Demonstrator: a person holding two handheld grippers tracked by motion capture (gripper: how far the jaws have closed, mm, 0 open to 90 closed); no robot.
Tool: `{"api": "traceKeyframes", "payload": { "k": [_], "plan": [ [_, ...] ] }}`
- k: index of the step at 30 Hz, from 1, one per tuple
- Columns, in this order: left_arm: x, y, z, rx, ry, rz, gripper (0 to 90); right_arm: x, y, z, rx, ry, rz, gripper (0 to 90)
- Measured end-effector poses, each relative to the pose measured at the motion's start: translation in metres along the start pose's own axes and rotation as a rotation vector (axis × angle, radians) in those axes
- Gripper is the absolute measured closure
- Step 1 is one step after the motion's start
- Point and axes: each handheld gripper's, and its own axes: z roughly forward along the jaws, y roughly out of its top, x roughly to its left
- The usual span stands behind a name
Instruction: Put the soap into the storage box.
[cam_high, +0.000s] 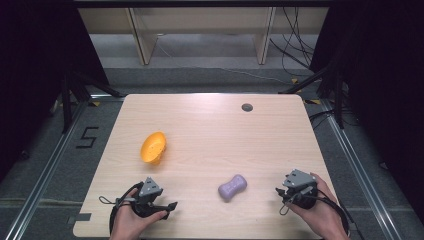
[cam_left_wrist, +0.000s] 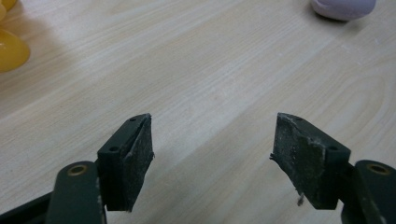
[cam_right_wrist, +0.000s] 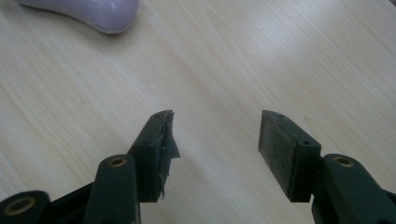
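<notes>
Both grippers rest apart and empty near the table's front edge.
Left gripper (cam_high: 167, 207) and right gripper (cam_high: 281, 196) have jaws spread; the purple toy (cam_high: 232, 187) between them probably gets picked up next, not the yellow bowl (cam_high: 153, 147).

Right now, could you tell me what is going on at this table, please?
A person sits at a wooden table with a two-jaw gripper in each hand. The left gripper and the right gripper both rest near the table's near edge, jaws open with nothing between them. A lilac bone-shaped toy lies between the grippers, nearer the right one. A yellow bowl lies tipped on its side farther back on the left. Neither is touched.
</notes>
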Motion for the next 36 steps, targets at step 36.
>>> {"api": "traceKeyframes", "payload": {
  "k": [36],
  "plan": [
    [0.017, -0.015, -0.019, -0.079, 0.038, -0.057, 25.8, 0.030, 0.106, 0.049, 0.168, 0.435, -0.498, 30.2]
  ]
}}
